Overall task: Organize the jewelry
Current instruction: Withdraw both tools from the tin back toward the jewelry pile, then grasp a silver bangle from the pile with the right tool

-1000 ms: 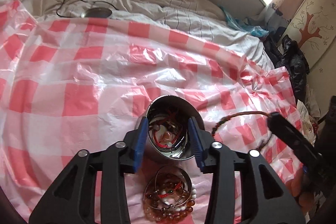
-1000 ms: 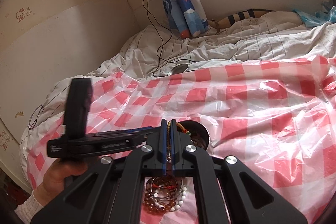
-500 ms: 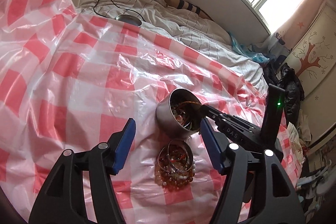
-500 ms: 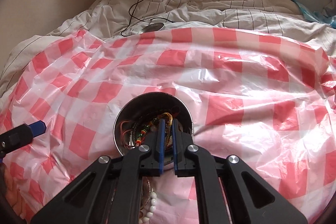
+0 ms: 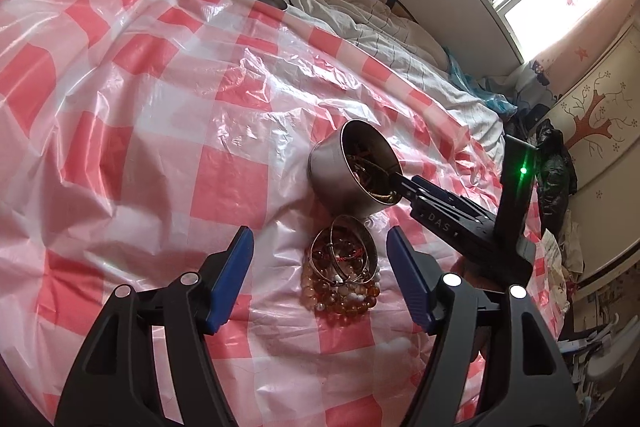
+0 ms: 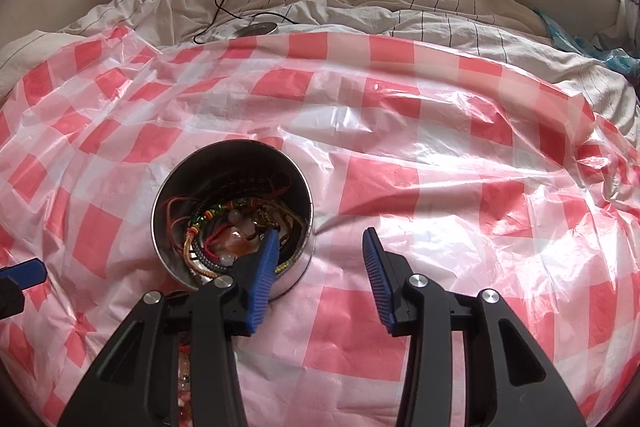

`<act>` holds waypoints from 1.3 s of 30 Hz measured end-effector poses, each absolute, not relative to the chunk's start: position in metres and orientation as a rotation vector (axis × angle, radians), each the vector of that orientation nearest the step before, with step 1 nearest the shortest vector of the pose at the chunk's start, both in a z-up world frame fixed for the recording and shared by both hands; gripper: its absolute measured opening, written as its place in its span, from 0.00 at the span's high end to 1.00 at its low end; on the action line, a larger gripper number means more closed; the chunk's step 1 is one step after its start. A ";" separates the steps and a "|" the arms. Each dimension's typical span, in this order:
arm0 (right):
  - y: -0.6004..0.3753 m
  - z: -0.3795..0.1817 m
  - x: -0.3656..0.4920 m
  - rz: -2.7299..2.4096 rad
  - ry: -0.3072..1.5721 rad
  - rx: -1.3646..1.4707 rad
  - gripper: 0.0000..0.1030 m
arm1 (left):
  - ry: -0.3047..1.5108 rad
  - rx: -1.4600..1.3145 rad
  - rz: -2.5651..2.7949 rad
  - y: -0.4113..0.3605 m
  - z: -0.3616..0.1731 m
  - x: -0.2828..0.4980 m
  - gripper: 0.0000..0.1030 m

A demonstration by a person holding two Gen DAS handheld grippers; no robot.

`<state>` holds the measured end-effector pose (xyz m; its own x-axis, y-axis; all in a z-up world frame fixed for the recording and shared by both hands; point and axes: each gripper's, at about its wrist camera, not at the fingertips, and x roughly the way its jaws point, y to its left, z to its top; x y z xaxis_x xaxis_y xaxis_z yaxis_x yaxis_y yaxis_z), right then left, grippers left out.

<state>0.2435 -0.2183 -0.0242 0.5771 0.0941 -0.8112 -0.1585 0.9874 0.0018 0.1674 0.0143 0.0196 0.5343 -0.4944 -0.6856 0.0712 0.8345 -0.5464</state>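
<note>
A round metal tin (image 5: 340, 175) (image 6: 232, 211) stands on the red-checked plastic sheet and holds several cord and bead bracelets (image 6: 236, 227). Just in front of it lies a pile of amber bead bracelets and metal bangles (image 5: 342, 271). My left gripper (image 5: 320, 271) is open and empty, hovering above that pile. My right gripper (image 6: 318, 259) is open and empty at the tin's right rim, with its left finger over the tin's inside. It shows in the left wrist view (image 5: 404, 183) reaching into the tin from the right.
The checked sheet (image 6: 440, 187) covers a bed with a white striped duvet (image 6: 360, 15) behind. A round grey charger with a black cable (image 6: 256, 29) lies at the sheet's far edge. A window and clutter (image 5: 552, 163) are off to the right.
My right gripper carried a braided bracelet over the tin, lowered into it and opened, leaving the bracelet inside. My left gripper let go of the tin, opened and drew back above the bead pile.
</note>
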 end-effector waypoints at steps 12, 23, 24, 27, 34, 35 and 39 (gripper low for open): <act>-0.244 0.010 0.174 0.158 0.821 0.037 0.47 | 0.969 -0.464 -0.353 0.009 0.021 0.169 0.34; -0.263 -0.011 0.080 0.208 0.885 0.165 0.54 | 0.935 -0.428 -0.355 -0.006 0.023 0.141 0.29; -0.261 -0.010 0.075 0.213 0.883 0.165 0.54 | 0.930 -0.448 -0.342 0.000 0.020 0.132 0.25; -0.253 -0.010 0.064 0.239 0.894 0.158 0.54 | 0.966 -0.489 -0.302 0.012 0.005 0.118 0.25; -0.244 -0.002 0.059 0.265 0.898 0.144 0.54 | 0.955 -0.536 -0.320 0.017 0.005 0.124 0.25; -0.244 -0.002 0.061 0.267 0.898 0.149 0.54 | 0.955 -0.539 -0.330 0.017 0.006 0.125 0.25; -0.245 -0.006 0.077 0.290 0.900 0.201 0.54 | 0.940 -0.578 -0.350 0.024 0.012 0.129 0.23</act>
<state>0.0773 -0.2452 -0.0056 0.5868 0.3302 -0.7393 -0.1631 0.9426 0.2915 0.1290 0.0244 0.0121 0.5503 -0.5196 -0.6536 0.0343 0.7962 -0.6040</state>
